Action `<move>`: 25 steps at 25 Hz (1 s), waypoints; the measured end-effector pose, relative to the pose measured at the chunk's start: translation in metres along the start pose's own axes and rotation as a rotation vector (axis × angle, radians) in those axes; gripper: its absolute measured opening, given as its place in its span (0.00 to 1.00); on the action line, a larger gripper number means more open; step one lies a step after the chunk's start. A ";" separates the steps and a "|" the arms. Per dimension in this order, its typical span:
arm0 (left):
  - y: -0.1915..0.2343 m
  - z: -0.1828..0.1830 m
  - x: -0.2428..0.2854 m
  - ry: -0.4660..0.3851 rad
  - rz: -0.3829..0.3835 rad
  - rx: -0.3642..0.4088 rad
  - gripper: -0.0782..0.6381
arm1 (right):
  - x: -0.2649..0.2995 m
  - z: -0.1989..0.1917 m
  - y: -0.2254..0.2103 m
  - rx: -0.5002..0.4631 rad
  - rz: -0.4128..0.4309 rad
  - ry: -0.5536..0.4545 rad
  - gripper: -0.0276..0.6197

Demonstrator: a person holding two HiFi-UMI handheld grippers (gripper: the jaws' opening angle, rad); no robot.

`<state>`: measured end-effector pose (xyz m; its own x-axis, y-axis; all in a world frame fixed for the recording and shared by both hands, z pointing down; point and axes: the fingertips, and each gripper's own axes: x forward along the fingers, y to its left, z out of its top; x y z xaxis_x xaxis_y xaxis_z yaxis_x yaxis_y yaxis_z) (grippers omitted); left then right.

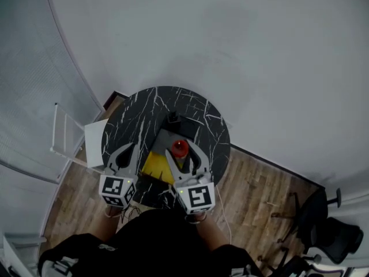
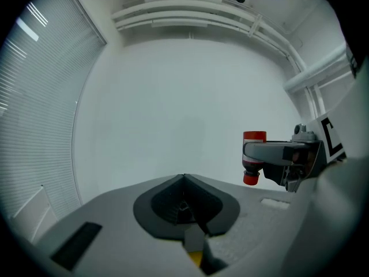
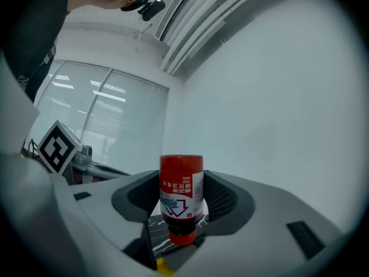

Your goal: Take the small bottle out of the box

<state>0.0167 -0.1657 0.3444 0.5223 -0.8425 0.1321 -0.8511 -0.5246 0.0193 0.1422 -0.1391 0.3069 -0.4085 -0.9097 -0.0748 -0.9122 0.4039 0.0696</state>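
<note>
Small bottle [image 3: 181, 198] sits pinched between the jaws of my right gripper [image 3: 181, 215], which press on its white label from both sides. Its body is red, and the narrow red cap end points down past the jaws toward the worktop [image 1: 144, 114], clear of the surface. Beneath the cap I see black marbled stone and a sliver of yellow.

From above, the bottle shows as a red spot between those same jaws, lifted over the box [image 1: 154, 165], a grey and yellow shape lying on the round dark worktop just ahead of both grippers.

My left gripper [image 2: 184, 180] has its jaws pressed together with nothing between them. It hangs beside the right one, over the near left part of the box, and a bit of yellow shows below its jaw tips. Off to the right of these jaws, the right gripper and its bottle are in plain view, held level with them and apart from them against the white wall [image 2: 173, 97].
</note>
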 end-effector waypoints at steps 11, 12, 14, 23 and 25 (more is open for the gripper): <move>-0.018 -0.001 0.005 -0.001 -0.056 0.004 0.11 | -0.013 0.002 -0.002 -0.020 -0.031 0.006 0.37; -0.019 0.000 0.005 -0.004 -0.059 0.003 0.11 | -0.014 0.002 -0.003 -0.023 -0.033 0.006 0.37; -0.022 0.002 0.006 -0.008 -0.064 0.004 0.11 | -0.017 0.005 -0.005 -0.028 -0.036 0.005 0.37; -0.038 0.005 0.013 -0.015 -0.091 0.012 0.11 | -0.025 0.008 -0.014 -0.023 -0.053 0.004 0.37; -0.042 0.006 0.016 -0.017 -0.094 0.017 0.11 | -0.026 0.007 -0.017 -0.016 -0.052 0.001 0.37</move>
